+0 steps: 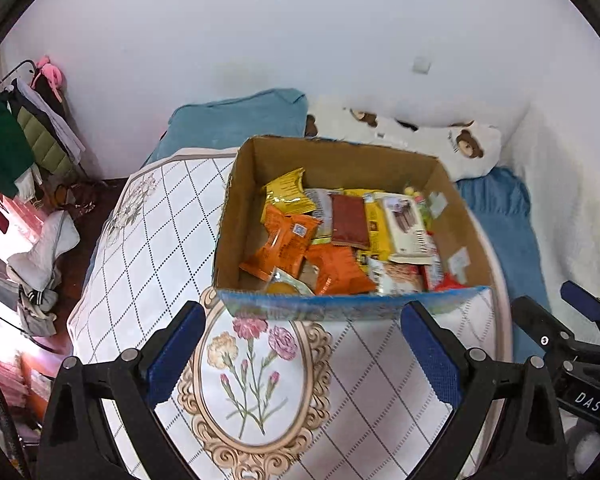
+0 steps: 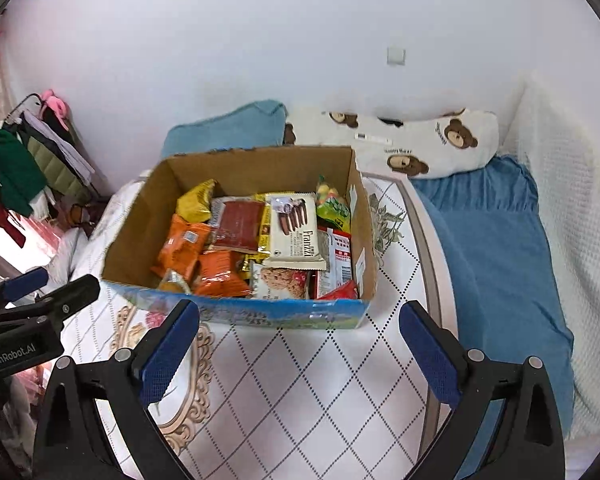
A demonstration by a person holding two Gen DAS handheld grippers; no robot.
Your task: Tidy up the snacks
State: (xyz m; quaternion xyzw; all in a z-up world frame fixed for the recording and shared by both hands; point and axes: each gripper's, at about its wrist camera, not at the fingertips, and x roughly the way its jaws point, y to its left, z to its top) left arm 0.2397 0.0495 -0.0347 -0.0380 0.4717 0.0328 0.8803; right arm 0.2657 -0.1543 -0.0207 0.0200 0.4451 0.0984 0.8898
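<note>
An open cardboard box point(image 1: 256, 176) point(image 2: 148, 216) with a blue printed front stands on a white patterned table. It holds several snack packets: orange packs point(image 1: 284, 240) point(image 2: 184, 244), a yellow pack point(image 1: 288, 192) point(image 2: 196, 200), a dark red pack point(image 1: 350, 220) point(image 2: 238, 224), a white Franzzi wafer pack point(image 1: 406, 224) point(image 2: 296, 232) and a green candy bag point(image 2: 334, 208). My left gripper point(image 1: 304, 344) is open and empty just in front of the box. My right gripper point(image 2: 300, 340) is open and empty, also in front of the box. Each gripper shows at the edge of the other's view.
The table point(image 1: 148, 248) point(image 2: 300, 392) has a floral oval print. Behind it lie a blue blanket point(image 2: 488, 248), a teal pillow point(image 1: 236, 120) and a bear-print pillow point(image 2: 420, 144). A clothes rack point(image 1: 24, 136) stands at left by the white wall.
</note>
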